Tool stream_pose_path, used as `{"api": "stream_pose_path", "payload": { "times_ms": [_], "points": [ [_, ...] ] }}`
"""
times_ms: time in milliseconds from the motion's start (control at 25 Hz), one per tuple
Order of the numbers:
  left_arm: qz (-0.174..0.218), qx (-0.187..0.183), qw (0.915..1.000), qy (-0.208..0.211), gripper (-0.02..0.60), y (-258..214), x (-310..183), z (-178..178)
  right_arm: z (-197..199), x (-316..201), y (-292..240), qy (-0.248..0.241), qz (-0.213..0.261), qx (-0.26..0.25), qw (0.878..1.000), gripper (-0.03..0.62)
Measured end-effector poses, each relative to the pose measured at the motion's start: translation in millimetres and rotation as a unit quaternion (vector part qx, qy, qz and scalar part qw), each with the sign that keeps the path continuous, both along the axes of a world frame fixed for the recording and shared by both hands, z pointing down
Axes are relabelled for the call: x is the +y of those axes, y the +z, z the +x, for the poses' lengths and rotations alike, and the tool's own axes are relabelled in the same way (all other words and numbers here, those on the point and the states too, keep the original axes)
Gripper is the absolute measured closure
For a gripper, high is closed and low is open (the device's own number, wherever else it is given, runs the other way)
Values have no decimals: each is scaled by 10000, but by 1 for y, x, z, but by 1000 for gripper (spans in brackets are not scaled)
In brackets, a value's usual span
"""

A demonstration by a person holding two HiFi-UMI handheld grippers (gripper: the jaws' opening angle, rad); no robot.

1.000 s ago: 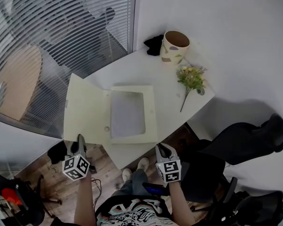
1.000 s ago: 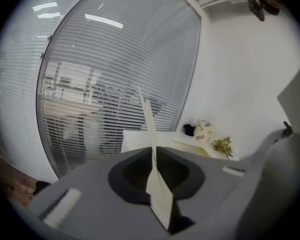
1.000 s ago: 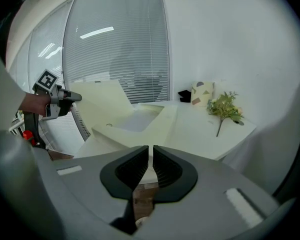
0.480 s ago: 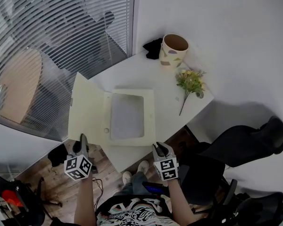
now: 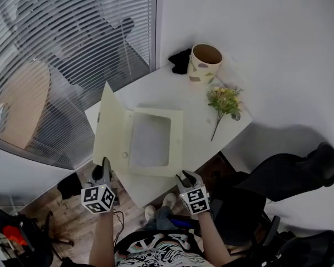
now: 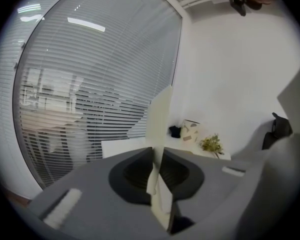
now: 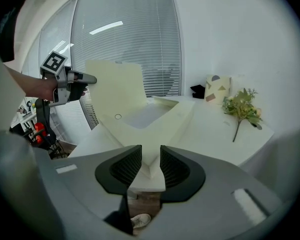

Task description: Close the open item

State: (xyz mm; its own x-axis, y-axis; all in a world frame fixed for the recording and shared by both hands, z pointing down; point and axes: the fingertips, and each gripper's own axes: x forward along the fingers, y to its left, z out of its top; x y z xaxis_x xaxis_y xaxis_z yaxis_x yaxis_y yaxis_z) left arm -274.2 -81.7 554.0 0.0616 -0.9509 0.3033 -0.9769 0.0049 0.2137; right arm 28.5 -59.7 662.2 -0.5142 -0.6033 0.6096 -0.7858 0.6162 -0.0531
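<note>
A cream folder lies open on the white table, its grey inside facing up. Its cover stands steeply up along the left side. My left gripper is shut on the cover's near edge; in the left gripper view the cover runs up from between the jaws of that gripper. My right gripper is at the folder's near right corner. In the right gripper view that corner sits pinched between the jaws of the gripper, with the left gripper at the raised cover.
At the table's far end stand a patterned paper cup and a black object. A sprig of flowers lies at the right edge. Window blinds fill the left; a black chair is at the right.
The cover, flat and spread to the left a second ago, has swung up to stand steeply. My left gripper moved right and up with it. The right gripper stayed at the corner.
</note>
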Motion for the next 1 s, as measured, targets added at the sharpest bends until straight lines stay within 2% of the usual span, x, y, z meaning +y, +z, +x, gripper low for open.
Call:
{"api": "stream_pose_path", "payload": {
  "times_ms": [240,440,640,1000],
  "points": [
    [3,-144,9997,204,505,-4,-6,13,-2,-6,4,-10,219,208,9995,514],
    [-7,-246,9992,300,505,-6,-9,23,1,-14,0,79,92,82,9999,520],
    [-12,-348,9989,318,503,-8,-12,32,1,-20,0,-71,-25,28,10000,520],
    [55,-472,9982,374,499,-8,-22,53,6,-36,0,-207,49,-118,9997,520]
  ]
}}
